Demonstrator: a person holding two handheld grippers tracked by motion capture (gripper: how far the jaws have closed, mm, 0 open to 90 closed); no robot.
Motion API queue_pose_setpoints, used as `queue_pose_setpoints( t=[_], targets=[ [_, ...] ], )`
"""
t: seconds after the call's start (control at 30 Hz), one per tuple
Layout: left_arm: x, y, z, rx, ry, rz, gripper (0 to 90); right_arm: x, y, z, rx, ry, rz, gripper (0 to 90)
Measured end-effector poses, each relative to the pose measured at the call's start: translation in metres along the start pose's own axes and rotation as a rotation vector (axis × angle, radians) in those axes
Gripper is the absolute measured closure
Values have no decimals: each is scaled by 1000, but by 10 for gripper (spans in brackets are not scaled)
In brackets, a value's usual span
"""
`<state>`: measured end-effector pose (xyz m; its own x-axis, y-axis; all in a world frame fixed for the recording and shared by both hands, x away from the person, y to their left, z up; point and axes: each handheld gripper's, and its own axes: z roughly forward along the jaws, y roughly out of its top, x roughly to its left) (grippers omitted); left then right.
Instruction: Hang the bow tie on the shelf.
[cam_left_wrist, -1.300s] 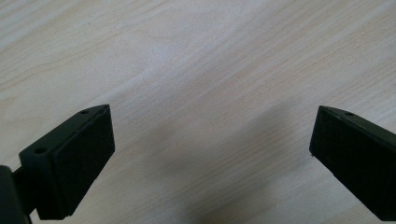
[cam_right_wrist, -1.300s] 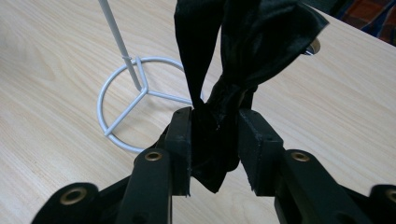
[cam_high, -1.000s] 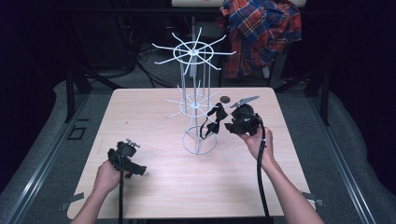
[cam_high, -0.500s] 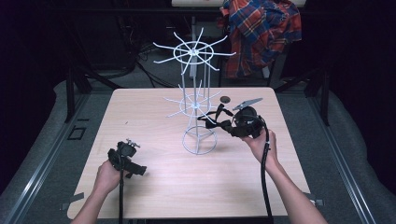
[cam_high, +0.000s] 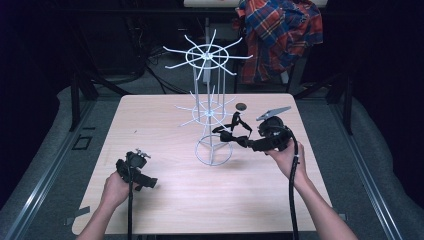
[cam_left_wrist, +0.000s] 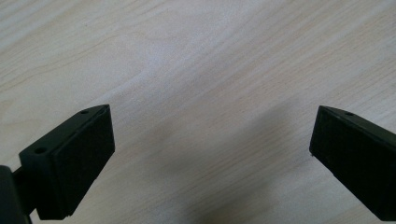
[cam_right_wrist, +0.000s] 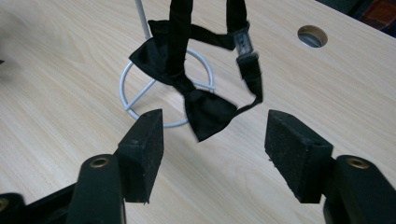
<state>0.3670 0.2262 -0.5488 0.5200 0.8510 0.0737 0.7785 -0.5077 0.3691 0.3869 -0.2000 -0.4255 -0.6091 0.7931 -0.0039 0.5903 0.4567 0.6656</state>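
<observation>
A white wire rack (cam_high: 209, 114) stands mid-table, its ring base (cam_right_wrist: 127, 78) resting on the wood. A black bow tie (cam_high: 231, 134) dangles by its strap beside the rack's lower prongs; what the top of the strap hangs on is cut off in the right gripper view. My right gripper (cam_high: 244, 143) is open, its jaws on either side of the bow tie (cam_right_wrist: 205, 110) and not touching it. My left gripper (cam_high: 145, 181) sits low at the front left of the table. It is open over bare wood (cam_left_wrist: 210, 126).
A round hole (cam_high: 241, 106) in the tabletop lies behind the bow tie, also visible as the hole (cam_right_wrist: 312, 36) in the right gripper view. A plaid shirt (cam_high: 280, 35) hangs behind the table. The rack's upper prongs (cam_high: 207, 54) spread wide overhead.
The right hand has shifted slightly toward the table's front, and its jaws now stand open around the dangling bow tie. The left gripper has stayed put.
</observation>
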Motion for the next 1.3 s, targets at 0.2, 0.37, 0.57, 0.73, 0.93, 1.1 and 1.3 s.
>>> queue_pose_setpoints(
  t=[0.2,0.37,0.57,0.73,0.93,1.1,1.3],
  targets=[
    [0,0,0,0,0,-2,1,1,-10,-3,20,10,-8,298],
    [-1,0,0,-1,-1,-2,1,1,-20,-5,42,25,-15,257],
    [-1,-1,-1,-4,4,-2,1,0,-31,-6,79,26,-35,223],
    [-1,-1,-1,-4,6,-1,1,-1,-42,-9,99,28,-43,195],
    [-1,-1,-3,-3,4,1,1,-1,-55,-10,140,36,-46,166],
    [-2,-1,-3,-4,6,-2,1,0,-65,-10,159,37,-46,152],
    [-2,-2,-3,-4,5,-2,1,1,-75,-8,190,41,-56,148]
  ],
)
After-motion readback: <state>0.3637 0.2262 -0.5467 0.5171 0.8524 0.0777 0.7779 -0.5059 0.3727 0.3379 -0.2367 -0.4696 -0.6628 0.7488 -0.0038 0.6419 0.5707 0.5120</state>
